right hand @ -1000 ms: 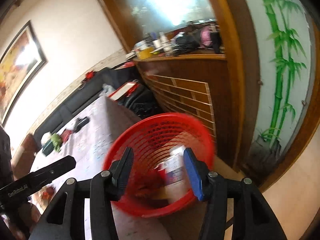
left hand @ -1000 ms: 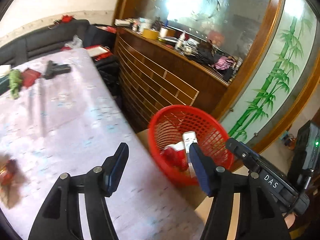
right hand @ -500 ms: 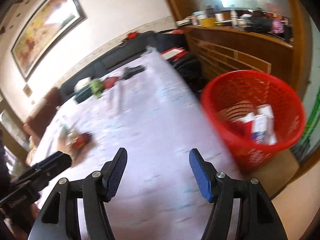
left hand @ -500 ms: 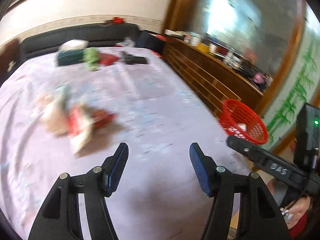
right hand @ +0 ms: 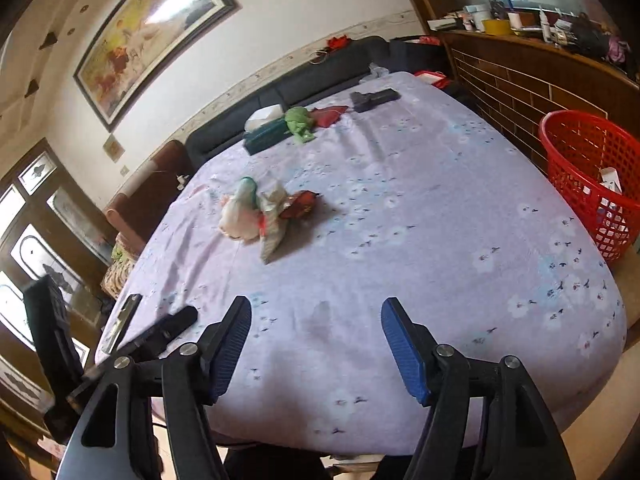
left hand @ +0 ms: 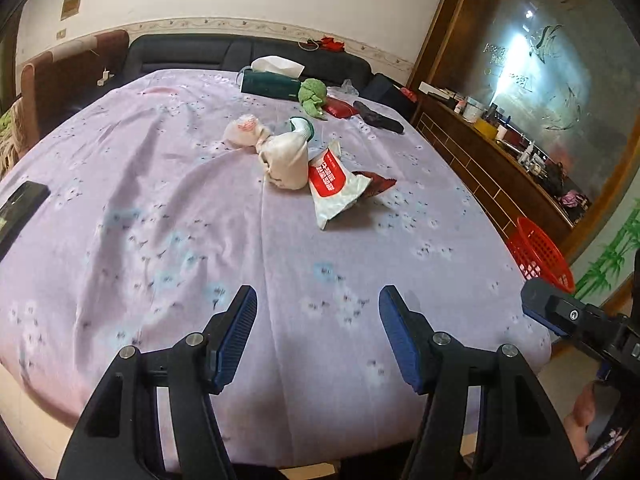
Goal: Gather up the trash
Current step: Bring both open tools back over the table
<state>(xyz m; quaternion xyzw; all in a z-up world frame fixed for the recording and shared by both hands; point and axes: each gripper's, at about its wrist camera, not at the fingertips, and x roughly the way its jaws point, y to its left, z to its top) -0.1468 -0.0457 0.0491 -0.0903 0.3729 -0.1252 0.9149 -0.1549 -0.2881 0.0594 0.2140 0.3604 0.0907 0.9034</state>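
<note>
A pile of trash lies mid-table on the purple cloth: a red-and-white wrapper (left hand: 334, 184), a crumpled white bag (left hand: 285, 158), a dark red wrapper (left hand: 376, 184); the pile also shows in the right wrist view (right hand: 264, 212). A red mesh basket (right hand: 588, 172) with cartons inside stands off the table's right edge, also in the left wrist view (left hand: 540, 254). My left gripper (left hand: 318, 334) and right gripper (right hand: 316, 340) are both open and empty, over the table's near edge, well short of the pile.
At the far end lie a dark green tissue box (left hand: 272, 82), a green cloth (left hand: 312, 96), a red pouch (left hand: 340, 108) and a black object (left hand: 378, 118). A phone (left hand: 18, 210) lies at the left edge. A wooden counter (right hand: 532, 68) stands right.
Both grippers have swung away from the red basket and back over the table toward the trash pile. Both stayed open and empty.
</note>
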